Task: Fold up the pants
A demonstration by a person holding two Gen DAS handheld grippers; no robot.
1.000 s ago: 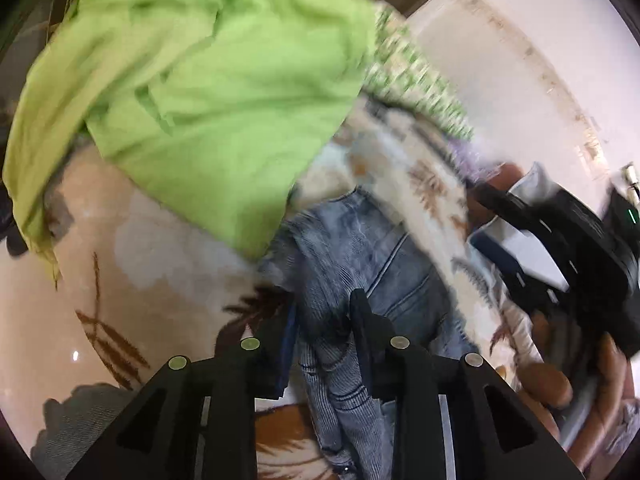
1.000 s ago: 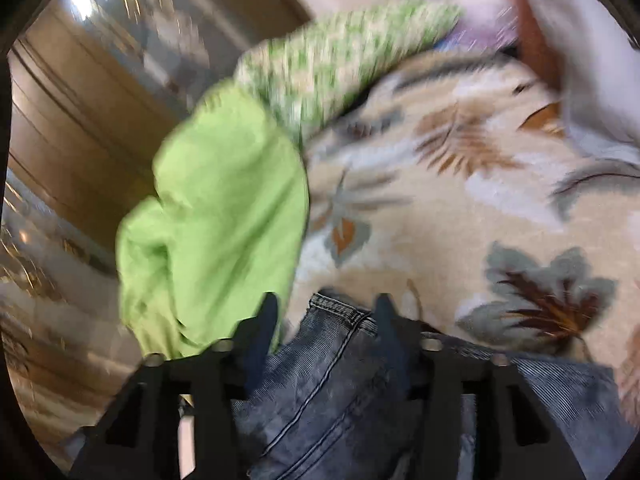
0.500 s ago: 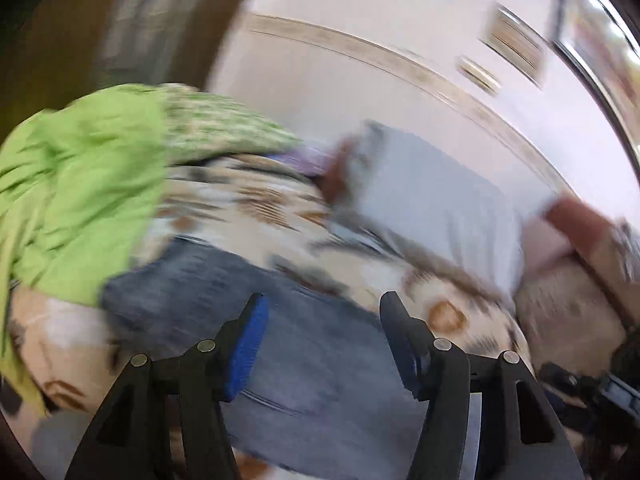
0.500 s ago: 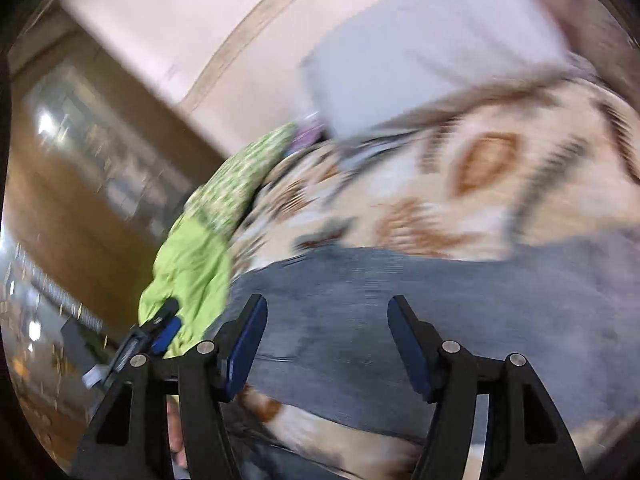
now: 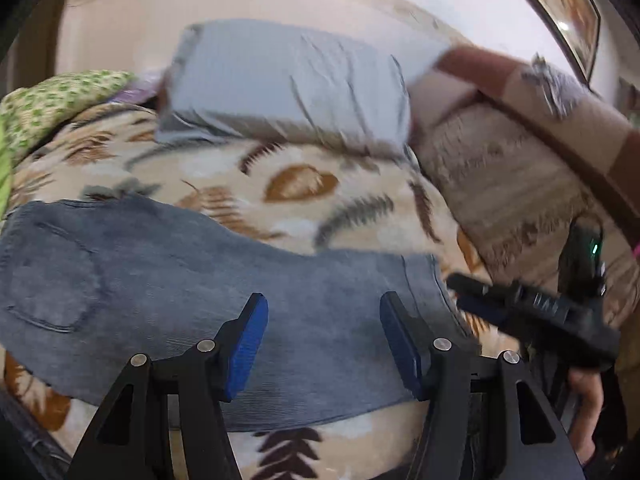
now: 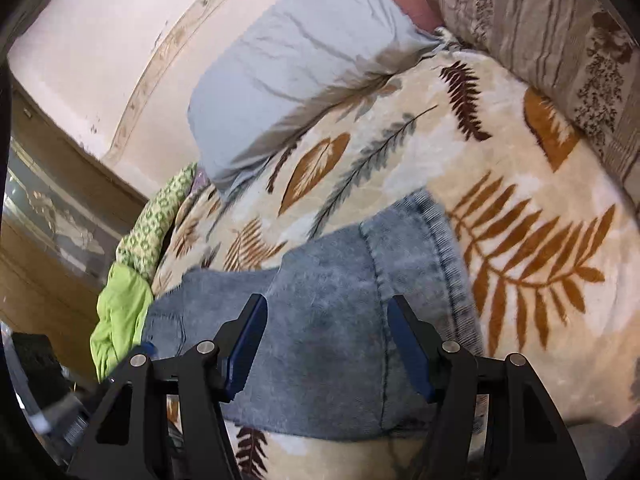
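Observation:
Blue-grey denim pants [image 5: 192, 292] lie spread flat across the leaf-print blanket [image 5: 304, 184], back pocket at the left. In the right wrist view the pants [image 6: 336, 320] show a hemmed leg end at the right. My left gripper [image 5: 322, 336] is open and empty, hovering over the middle of the pants. My right gripper [image 6: 328, 340] is open and empty above the leg end. The right gripper also shows in the left wrist view [image 5: 532, 312] at the right, by the leg hem.
A grey pillow [image 5: 288, 80] lies at the head of the bed. A patterned beige cushion [image 5: 508, 184] stands at the right. A bright green garment [image 6: 120, 312] and a green-dotted cloth [image 6: 160, 220] lie at the left edge. A wall is behind.
Both grippers let go of the pants and opened. The pants went from bunched and held to lying flat on the blanket. Both cameras swung up and back toward the pillow.

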